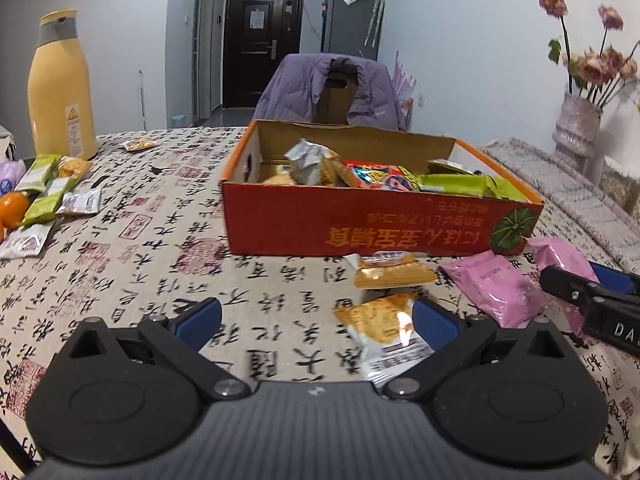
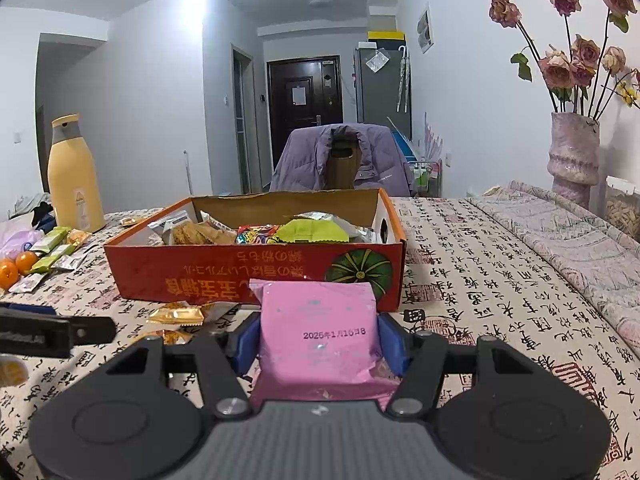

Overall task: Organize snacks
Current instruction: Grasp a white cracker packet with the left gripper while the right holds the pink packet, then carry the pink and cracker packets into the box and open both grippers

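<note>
Calligraphy-print tablecloth (image 2: 500,280) across the table, dark door (image 2: 305,100) at twelve o'clock, purple jacket (image 2: 312,160) over a chair. Orange box (image 2: 256,276) of snacks sits just ahead. Right gripper (image 2: 318,340) clamps a pink packet (image 2: 318,332), short of the box. Left gripper (image 1: 316,316) spread wide, gold packet (image 1: 380,320) against its right finger. Yellow bottle (image 1: 62,84) at ten o'clock, vase (image 2: 574,152) at two.

A tall yellow bottle (image 1: 62,84) stands at the far left of the surface (image 1: 152,240). Two oranges (image 2: 16,267) sit near it. A purple coat (image 2: 316,156) hangs over a chair. Dry pink roses (image 2: 568,60) stand in a pink vase (image 2: 573,156). A dark door (image 1: 260,44) is far back.
</note>
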{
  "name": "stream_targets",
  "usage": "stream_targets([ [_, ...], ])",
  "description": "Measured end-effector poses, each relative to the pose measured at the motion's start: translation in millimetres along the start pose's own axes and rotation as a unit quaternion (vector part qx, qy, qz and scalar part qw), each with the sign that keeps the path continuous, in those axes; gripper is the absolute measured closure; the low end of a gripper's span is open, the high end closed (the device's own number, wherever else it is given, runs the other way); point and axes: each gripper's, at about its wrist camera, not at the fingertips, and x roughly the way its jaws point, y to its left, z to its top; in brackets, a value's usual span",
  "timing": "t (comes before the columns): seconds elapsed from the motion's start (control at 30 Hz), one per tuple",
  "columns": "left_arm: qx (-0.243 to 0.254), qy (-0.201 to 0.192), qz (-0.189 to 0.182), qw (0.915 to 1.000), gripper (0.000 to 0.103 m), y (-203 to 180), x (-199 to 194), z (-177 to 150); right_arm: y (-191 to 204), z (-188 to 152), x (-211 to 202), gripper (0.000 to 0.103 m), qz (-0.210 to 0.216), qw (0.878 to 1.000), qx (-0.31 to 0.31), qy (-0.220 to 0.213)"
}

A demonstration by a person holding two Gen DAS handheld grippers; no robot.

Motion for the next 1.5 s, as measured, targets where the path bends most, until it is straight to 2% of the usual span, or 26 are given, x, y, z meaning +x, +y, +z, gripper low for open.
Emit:
stream_targets([
  [0.23, 0.026, 0.026, 0.018, 0.9992, 0.000, -34, 16, 5, -1, -2, -1, 0.042, -0.003, 1.000, 0.003, -0.003],
  [0.5, 0.038, 0.047, 0.026, 0.9978, 0.001, -54, 28, -2, -1, -3, -1, 0.042, -0.009, 1.000, 0.002, -0.004],
  [0.8, 0.020, 0.077, 0.033, 0.9963, 0.019, -54, 39, -6, 1, -4, -1, 0.042, -0.007, 1.000, -0.001, -0.002],
  [0.87, 0.015, 0.083, 0.032, 0.9959, 0.028, -53, 42, -7, 1, -4, 0, 0.043, -0.007, 1.000, -0.002, -0.002],
  [0.9, 0.016, 0.081, 0.034, 0.9960, 0.030, -54, 42, -7, 1, -4, 0, 0.042, -0.007, 1.000, -0.002, -0.002],
  [0.97, 0.017, 0.080, 0.031, 0.9962, 0.040, -54, 40, -7, 1, -4, 0, 0.043, -0.007, 1.000, -0.003, -0.002],
  [1.5, 0.015, 0.057, 0.034, 0.9977, 0.043, -48, 23, -8, 4, -4, -1, 0.042, -0.010, 1.000, -0.011, -0.003],
])
